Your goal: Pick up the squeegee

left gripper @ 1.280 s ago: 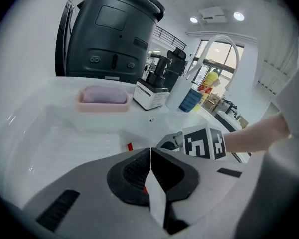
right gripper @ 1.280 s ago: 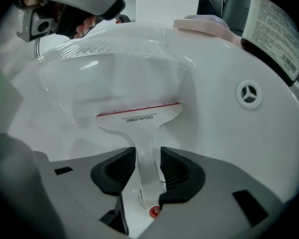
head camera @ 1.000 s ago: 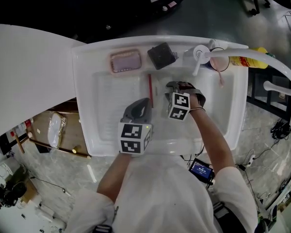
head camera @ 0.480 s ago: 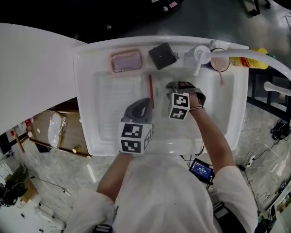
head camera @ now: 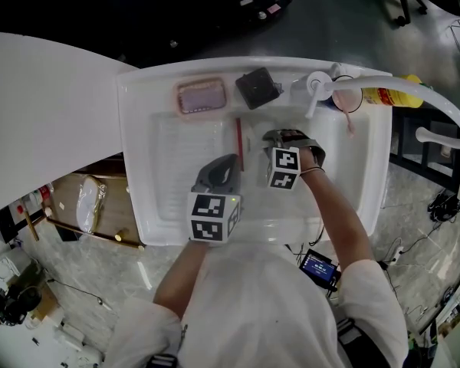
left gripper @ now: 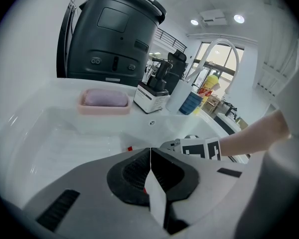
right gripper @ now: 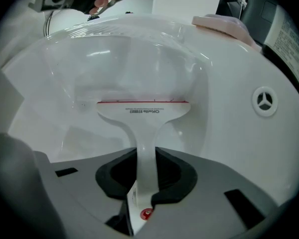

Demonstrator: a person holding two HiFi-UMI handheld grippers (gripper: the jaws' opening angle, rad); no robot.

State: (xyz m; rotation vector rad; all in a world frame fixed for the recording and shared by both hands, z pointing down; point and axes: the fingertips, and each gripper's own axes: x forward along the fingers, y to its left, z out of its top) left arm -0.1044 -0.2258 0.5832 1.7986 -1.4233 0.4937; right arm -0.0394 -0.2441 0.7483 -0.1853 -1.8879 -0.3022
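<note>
White counter (head camera: 46, 113) spreads well off to the left of both claws, and one white sink (head camera: 132, 167) lies under them, with both claws held over its basin. One white tap (head camera: 399, 89) rises beyond the right claw and arches away to its right.

Two claws are at work, each carrying one marker cube. The left claw (head camera: 228, 162) hangs over the near part of the basin with its jaws pressed together and nothing between them, as the left gripper view (left gripper: 150, 156) shows. The right claw (head camera: 268, 139) sits just beside it, pointing steeply down. Its jaws have just been closing, and in the right gripper view (right gripper: 145, 171) the dark pads rest against both sides of the handle.

One black box (head camera: 256, 87) stands on the sink's far ledge, beyond the right claw and a little to its left. One pink soap dish (head camera: 202, 96) sits beyond the left claw on the same ledge. One yellow bottle (head camera: 387, 96) lies far to the right claw's right, behind the tap.

One squeegee (right gripper: 142, 114), white with a thin red edge, is down in the basin. Its handle runs back into the right claw's jaws and its wide head lies just ahead of them. From the head view its red edge (head camera: 238, 144) runs between the two claws.

One small round fitting (right gripper: 263, 102) sits in the sink wall to the right of that claw.
</note>
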